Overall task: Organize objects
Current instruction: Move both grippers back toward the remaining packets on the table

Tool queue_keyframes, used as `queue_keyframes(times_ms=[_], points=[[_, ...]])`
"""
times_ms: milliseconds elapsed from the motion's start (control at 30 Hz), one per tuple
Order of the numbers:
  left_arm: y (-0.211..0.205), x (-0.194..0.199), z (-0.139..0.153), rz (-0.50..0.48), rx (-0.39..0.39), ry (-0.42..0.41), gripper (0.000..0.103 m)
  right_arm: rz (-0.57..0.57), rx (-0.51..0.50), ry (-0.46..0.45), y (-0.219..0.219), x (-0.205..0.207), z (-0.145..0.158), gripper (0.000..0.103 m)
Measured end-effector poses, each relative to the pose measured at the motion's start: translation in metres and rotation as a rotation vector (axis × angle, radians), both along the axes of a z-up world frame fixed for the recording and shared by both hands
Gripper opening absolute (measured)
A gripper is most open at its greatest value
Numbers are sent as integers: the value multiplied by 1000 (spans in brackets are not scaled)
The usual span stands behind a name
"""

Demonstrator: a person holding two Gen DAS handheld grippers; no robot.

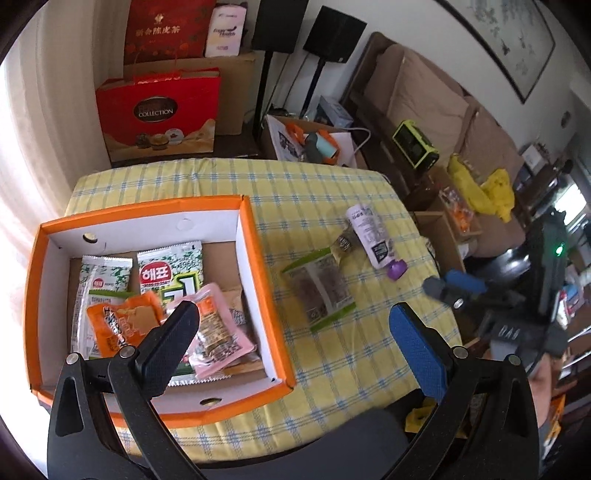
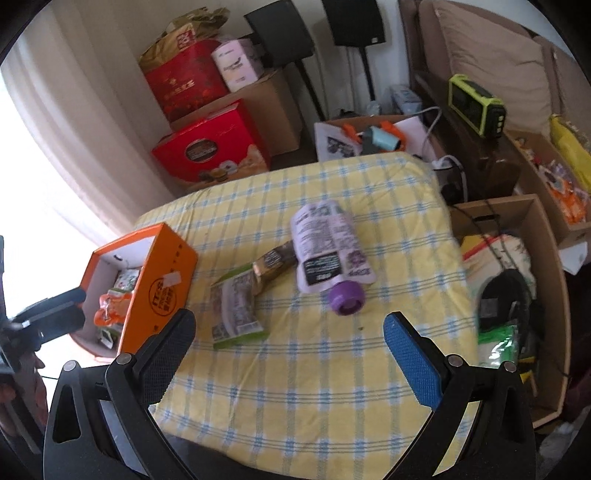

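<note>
Hand-held gripper (image 1: 291, 325) agape, snack box (image 1: 255, 236) part-hidden

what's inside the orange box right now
Inside the orange box: two green-white seaweed packets, an orange snack pack and a pink pack piled on top. Whatever lies beneath them is covered.

Background items around the surface

Red gift bag (image 1: 159, 117) stands before a cardboard carton (image 1: 236, 92); a dark-red box (image 1: 168, 29) sits on top. Two black speakers (image 2: 316, 27) on stands. Green-framed device (image 2: 476, 105) beside beige sofa cushions (image 2: 495, 55). Framed picture (image 1: 513, 40) on the wall.
</note>
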State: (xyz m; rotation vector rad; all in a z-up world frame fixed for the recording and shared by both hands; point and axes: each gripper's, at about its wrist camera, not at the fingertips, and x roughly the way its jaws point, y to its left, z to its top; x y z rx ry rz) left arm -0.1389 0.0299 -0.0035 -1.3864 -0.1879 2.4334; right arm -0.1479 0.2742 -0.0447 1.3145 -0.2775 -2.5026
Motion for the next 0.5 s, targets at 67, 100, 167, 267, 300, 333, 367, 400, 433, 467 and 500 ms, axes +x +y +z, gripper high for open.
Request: queue_keyframes(times_ms=[67,100,167,267,300,333,367,400,433,467,500], points=[[4,-2,0,0,-22,10,103,18,4,-7,-8,-2,-6,102],[5,-3,0,4,-34,13,103,28,8,-11,-14,-3,-10,102],[5,-3,-2,8,-39,11,103,46,14,-11,-25,-6,-16,102],[2,-4,-7,12,-42,3,103,83,28,-17,-43,-11,-25,102],[1,-4,-8,16,-46,2,103,96,37,-18,-51,-13,-28,102],[-1,-5,-9,19,-48,1,103,107,44,-18,-57,-15,-31,102],[-2,-5,-10,22,-48,0,103,112,49,-18,-60,-15,-34,102],[-4,-6,-10,28,-45,-1,103,120,59,-18,-66,-17,-37,102],[-5,-6,-11,31,-45,-2,103,126,67,-19,-70,-18,-39,100],[-7,-7,-11,38,-46,-3,103,138,79,-20,-75,-20,-43,98],[-8,-8,-12,45,-47,-4,103,148,92,-22,-80,-22,-46,97]])
